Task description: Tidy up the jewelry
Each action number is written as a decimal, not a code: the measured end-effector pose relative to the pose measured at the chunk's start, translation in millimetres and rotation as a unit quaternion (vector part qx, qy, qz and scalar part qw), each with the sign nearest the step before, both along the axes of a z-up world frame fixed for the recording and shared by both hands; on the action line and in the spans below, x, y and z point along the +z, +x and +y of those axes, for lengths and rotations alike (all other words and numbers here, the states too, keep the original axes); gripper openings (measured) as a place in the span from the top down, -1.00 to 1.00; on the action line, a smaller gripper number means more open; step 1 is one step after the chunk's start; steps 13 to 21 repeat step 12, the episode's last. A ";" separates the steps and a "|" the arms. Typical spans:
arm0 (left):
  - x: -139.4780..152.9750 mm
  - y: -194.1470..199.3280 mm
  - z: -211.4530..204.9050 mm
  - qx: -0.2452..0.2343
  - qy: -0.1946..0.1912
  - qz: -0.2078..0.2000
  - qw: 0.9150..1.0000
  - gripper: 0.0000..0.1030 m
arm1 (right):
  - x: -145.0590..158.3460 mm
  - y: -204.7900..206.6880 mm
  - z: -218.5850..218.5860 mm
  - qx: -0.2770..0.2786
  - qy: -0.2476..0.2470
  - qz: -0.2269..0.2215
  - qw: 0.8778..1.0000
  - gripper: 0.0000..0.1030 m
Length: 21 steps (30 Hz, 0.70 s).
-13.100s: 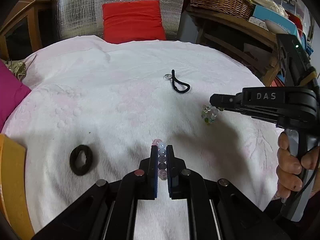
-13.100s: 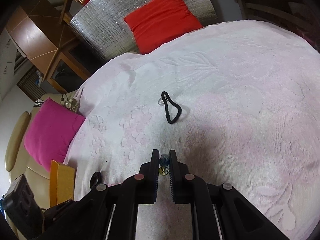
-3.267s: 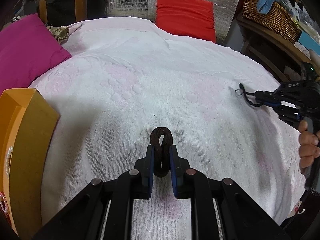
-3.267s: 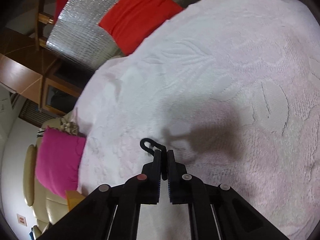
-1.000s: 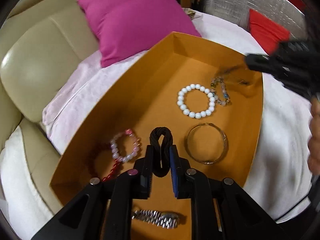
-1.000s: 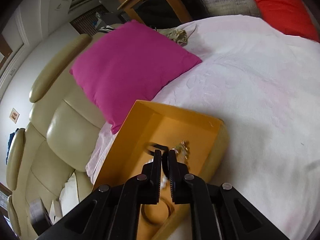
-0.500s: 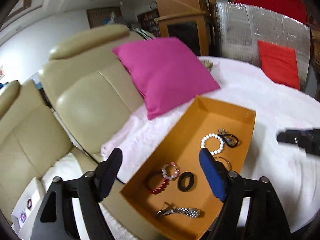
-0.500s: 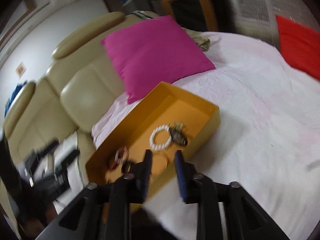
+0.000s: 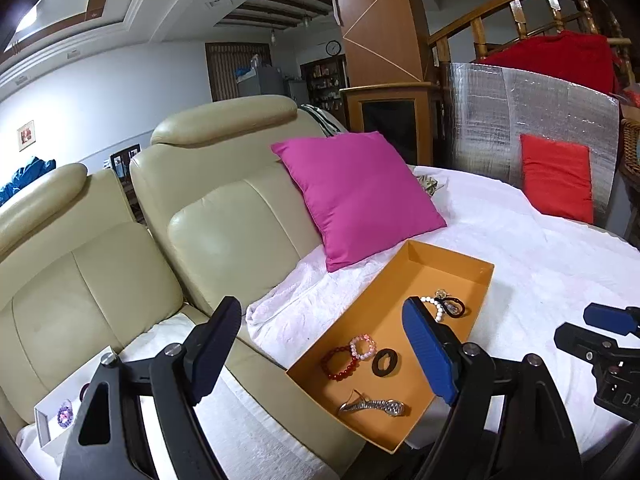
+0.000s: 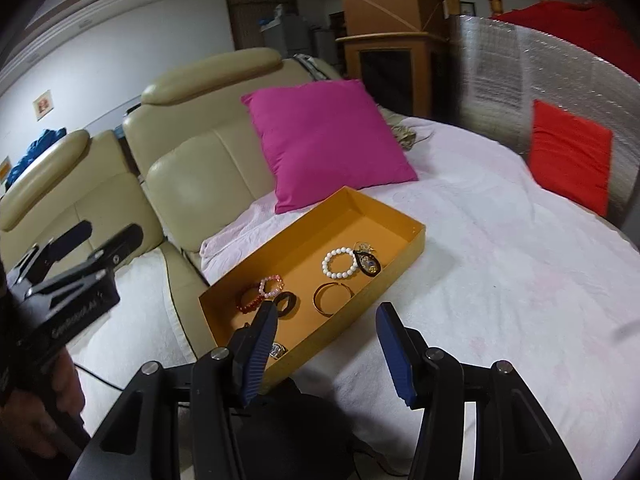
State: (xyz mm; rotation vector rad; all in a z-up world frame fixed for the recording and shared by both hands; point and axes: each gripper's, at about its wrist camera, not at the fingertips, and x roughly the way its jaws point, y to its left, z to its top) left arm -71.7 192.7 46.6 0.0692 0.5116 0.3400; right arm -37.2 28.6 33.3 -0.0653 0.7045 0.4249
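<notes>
Your left gripper [image 9: 322, 344] gapes wide, holding nothing. Your right gripper [image 10: 326, 350] is spread and empty too. Both hang above the orange tray [image 10: 404, 254] of bracelets.

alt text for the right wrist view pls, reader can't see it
The right gripper, fingers wide open and empty, hovers near an orange tray on a white cloth. The tray holds a white bead bracelet, gold bangle, black hair tie and more jewelry. A magenta cushion leans behind it.

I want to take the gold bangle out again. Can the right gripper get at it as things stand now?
Probably yes. The right gripper is open and empty, the gold bangle lies flat in the open orange box, and nothing covers it, though the box wall stands between them.
</notes>
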 end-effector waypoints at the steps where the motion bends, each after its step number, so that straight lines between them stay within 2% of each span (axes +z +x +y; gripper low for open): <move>1: 0.7 -2.0 -1.1 -0.002 0.002 0.001 1.000 -0.61 | 1.0 -3.0 2.5 -0.001 -0.005 -0.004 1.000 -0.09; 10: 11.4 -9.7 -4.6 -0.020 -0.008 -0.030 0.999 -0.61 | -8.0 0.2 18.8 0.008 -0.006 0.016 1.000 -0.09; 21: 11.7 -6.7 -7.9 -0.028 -0.002 -0.026 0.999 -0.61 | -8.8 2.9 14.1 0.005 -0.004 0.018 1.000 -0.09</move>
